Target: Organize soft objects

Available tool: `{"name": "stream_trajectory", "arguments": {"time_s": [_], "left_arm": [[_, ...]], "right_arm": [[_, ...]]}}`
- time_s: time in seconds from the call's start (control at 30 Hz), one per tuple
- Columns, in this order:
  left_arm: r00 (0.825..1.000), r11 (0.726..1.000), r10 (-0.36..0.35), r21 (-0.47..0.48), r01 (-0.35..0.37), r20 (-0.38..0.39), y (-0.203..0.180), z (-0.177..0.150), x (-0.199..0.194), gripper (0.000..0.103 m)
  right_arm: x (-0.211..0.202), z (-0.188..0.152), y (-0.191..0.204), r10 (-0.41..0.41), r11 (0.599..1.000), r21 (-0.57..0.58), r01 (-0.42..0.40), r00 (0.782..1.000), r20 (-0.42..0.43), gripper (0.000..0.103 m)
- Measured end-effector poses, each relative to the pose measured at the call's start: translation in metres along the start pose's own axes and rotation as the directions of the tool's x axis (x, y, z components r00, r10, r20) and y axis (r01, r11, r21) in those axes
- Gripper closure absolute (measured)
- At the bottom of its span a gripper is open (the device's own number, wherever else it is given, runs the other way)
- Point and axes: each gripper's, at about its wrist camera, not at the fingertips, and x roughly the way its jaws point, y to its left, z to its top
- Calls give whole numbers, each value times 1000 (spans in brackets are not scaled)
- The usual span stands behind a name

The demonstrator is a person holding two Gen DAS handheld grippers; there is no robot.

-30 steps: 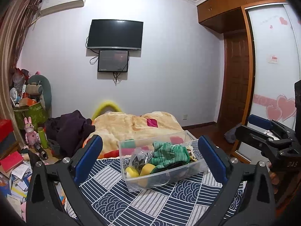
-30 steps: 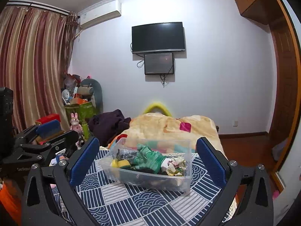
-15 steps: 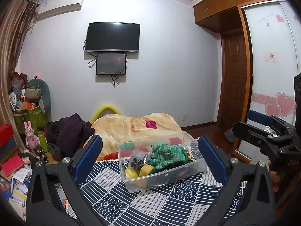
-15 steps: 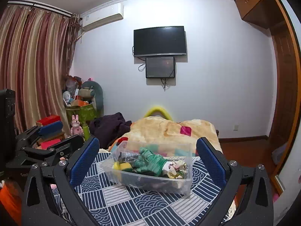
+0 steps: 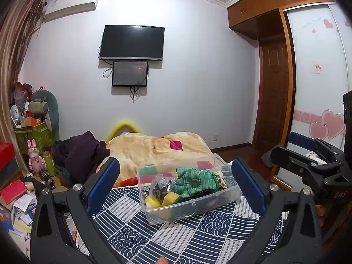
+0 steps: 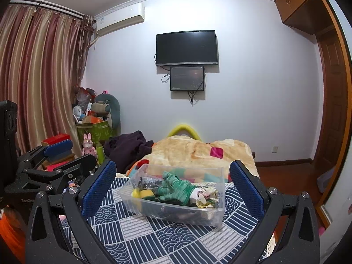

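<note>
A clear plastic bin [image 5: 193, 206] [image 6: 176, 209] stands on a blue-and-white patterned bedspread [image 5: 176, 237] [image 6: 154, 235]. It holds a green knitted glove [image 5: 195, 181] [image 6: 176, 189], yellow sponges [image 5: 169, 198] [image 6: 140, 193], a dark crumpled bag [image 5: 159, 186] and a pale cloth [image 6: 205, 194]. My left gripper [image 5: 176, 176] is open and empty, held back from the bin. My right gripper [image 6: 172, 176] is open and empty too. Each gripper shows at the side of the other's view, the right one [image 5: 308, 154] and the left one [image 6: 57, 154].
A beige blanket [image 5: 158, 149] and dark clothes [image 5: 81, 151] lie on the bed behind the bin. Cluttered boxes and toys [image 5: 33, 132] stand at the left by the curtain [image 6: 39, 77]. A wooden door [image 5: 275, 92] and wardrobe [image 5: 319, 77] are at the right.
Both cameras have tilted up and drawn back a little, so the bin sits lower in view. Both grippers stay open and empty.
</note>
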Motion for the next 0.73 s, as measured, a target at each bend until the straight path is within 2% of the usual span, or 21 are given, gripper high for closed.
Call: {"name": "stream_trajectory", "arguments": {"time_s": [0.73], "left_arm": [[999, 999, -14, -34, 13, -30, 6, -2, 6, 0]], "right_arm": [[2, -5, 4, 7, 1000, 2, -7, 1000, -13, 0]]}}
